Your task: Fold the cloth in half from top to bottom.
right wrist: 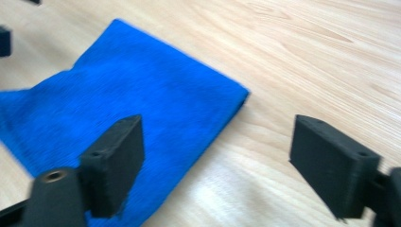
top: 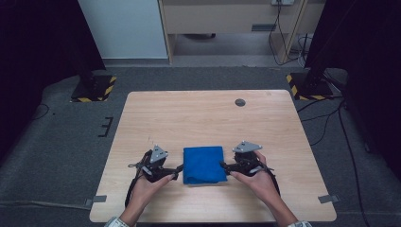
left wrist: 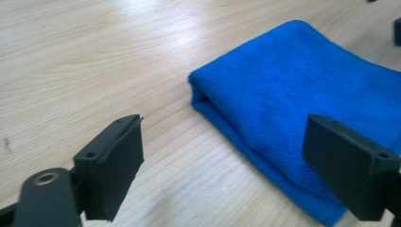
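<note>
high view: folded blue terry cloth (top: 204,164) flat on pale wooden surface (top: 198,118) between left gripper (top: 176,172) and right gripper (top: 224,166), fingers spread and empty; fold apparently finished, next likely drawing both hands clear.

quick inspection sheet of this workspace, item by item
surface: light wooden table, small dark round cap near its far edge
job's things: folded blue cloth lying flat near the front edge
clutter: nothing seen
grippers: left gripper and right gripper flank the cloth, jaws open, nothing held
cables: a cable trails from each gripper; more cables on the floor at right
surroundings: grey carpet, two stand bases with yellow-black stripes, wooden furniture behind
</note>
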The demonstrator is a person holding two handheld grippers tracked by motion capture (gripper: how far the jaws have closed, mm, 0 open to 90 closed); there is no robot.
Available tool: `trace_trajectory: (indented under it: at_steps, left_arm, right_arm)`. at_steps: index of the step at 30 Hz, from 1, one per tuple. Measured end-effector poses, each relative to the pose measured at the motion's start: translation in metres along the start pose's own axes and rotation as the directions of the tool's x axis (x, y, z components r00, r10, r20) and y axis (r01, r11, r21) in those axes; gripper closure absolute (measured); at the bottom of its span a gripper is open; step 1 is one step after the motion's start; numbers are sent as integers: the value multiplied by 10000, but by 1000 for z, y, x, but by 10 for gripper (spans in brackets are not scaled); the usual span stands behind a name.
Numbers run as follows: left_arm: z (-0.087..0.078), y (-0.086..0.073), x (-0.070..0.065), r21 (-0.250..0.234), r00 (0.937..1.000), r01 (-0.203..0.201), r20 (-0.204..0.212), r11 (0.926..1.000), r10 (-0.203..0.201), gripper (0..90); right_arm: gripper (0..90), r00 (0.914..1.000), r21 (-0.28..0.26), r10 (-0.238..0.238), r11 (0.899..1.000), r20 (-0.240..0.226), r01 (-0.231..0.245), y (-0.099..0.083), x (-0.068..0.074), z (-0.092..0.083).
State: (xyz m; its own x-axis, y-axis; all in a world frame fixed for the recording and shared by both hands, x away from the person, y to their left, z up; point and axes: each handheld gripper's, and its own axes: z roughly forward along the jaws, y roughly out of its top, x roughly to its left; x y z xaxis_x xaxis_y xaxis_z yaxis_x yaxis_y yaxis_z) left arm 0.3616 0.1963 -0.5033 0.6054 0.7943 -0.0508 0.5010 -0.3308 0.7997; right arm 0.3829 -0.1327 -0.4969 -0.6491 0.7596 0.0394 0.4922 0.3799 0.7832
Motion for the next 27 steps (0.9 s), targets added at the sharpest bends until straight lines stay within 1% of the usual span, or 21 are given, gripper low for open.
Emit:
trace_trajectory:
  at_steps: [1,2,5,9,10,13,16,18,21,24,27]
  left_arm:
    - [0,0,2,14,10000,67,-32,10000,-67,114]
    - [1,-1,4,34,9999,77,-68,10000,-77,106]
    - [1,-2,8,63,9997,194,-138,9998,-193,96]
    - [-1,-2,15,54,9993,310,-223,9995,-308,85]
    - [-2,-2,16,43,9991,345,-230,9994,-344,85]
    - [-4,-2,22,2,9985,421,-361,9991,-421,82]
    - [-7,-1,27,-60,9975,535,-449,9985,-537,75]
    - [-9,-1,31,-121,9970,569,-523,9983,-574,74]
    - [-12,0,36,-167,9960,640,-608,9978,-649,74]
    - [-16,-1,43,-183,9948,715,-714,9973,-726,74]
    - [-18,-3,48,-230,9929,877,-791,9959,-893,74]
  right_arm:
    - [150,9999,-13,125,9999,98,-125,1,-4,0]
    - [133,9997,-64,137,9999,204,-136,2,-6,0]
    - [112,9986,-88,408,9991,342,-405,5,-12,-1]
    - [97,9978,-177,465,9988,465,-457,8,-18,-3]
    - [96,9979,-207,412,9990,507,-402,9,-19,-4]
    - [92,9970,-222,449,9988,631,-436,10,-24,-6]
    - [88,9949,-246,628,9978,787,-610,11,-31,-9]
    - [88,9944,-299,603,9979,864,-579,11,-34,-10]
    - [86,9918,-373,857,9959,949,-824,11,-40,-13]
    - [86,9900,-386,856,9959,1124,-818,10,-45,-16]
    - [84,9882,-456,979,9946,1182,-931,10,-50,-19]
